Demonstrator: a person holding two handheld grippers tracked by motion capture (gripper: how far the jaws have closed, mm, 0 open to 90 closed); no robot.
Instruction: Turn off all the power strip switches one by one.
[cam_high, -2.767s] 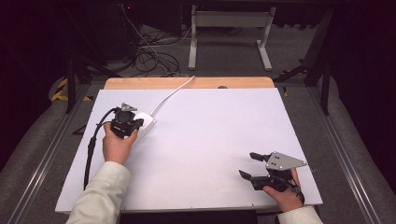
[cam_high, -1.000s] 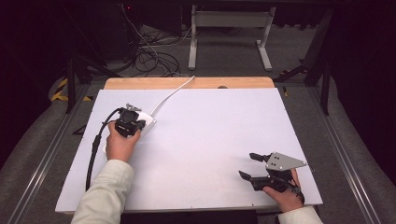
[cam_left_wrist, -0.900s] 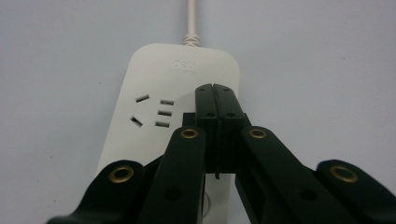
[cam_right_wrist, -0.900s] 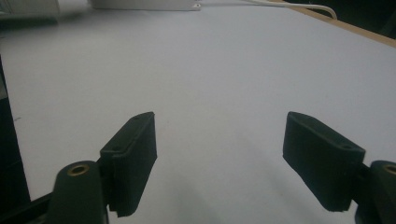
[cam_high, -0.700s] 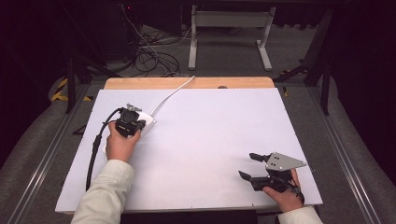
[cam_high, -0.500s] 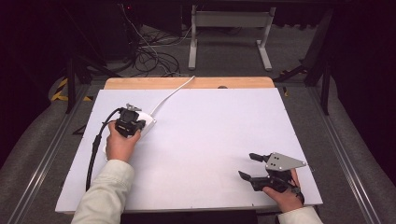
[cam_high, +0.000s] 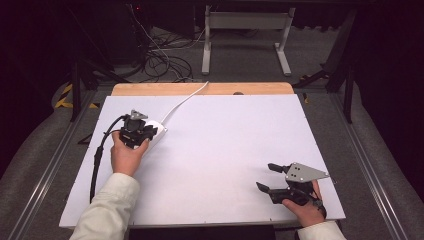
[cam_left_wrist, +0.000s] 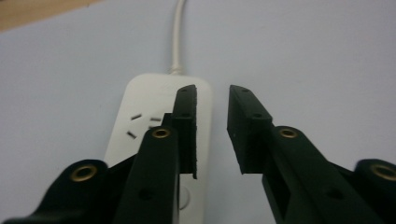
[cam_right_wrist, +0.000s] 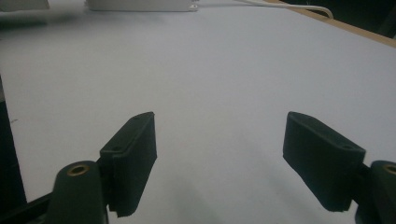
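A white power strip (cam_high: 159, 131) lies at the table's left, its white cord (cam_high: 185, 100) running to the far edge. My left gripper (cam_high: 146, 132) hangs just above the strip. In the left gripper view the strip (cam_left_wrist: 140, 121) sits under the left jaw, and the cord (cam_left_wrist: 177, 32) leads away ahead. The left gripper (cam_left_wrist: 212, 93) has just been opening its jaws; a narrow gap stands between the pads with nothing in it. My right gripper (cam_high: 265, 176) rests near the front right corner, open (cam_right_wrist: 222, 123) and with nothing between its jaws. The strip (cam_right_wrist: 140, 4) lies far across from it.
The white table top (cam_high: 230, 140) has a wooden strip (cam_high: 200, 89) along its far edge. A black cable (cam_high: 97, 160) trails from the left gripper along the forearm. Beyond the table are tangled floor cables (cam_high: 160, 60) and a metal stand (cam_high: 245, 30).
The left hand has lifted very slightly over the power strip. The right hand and gripper have stayed still.
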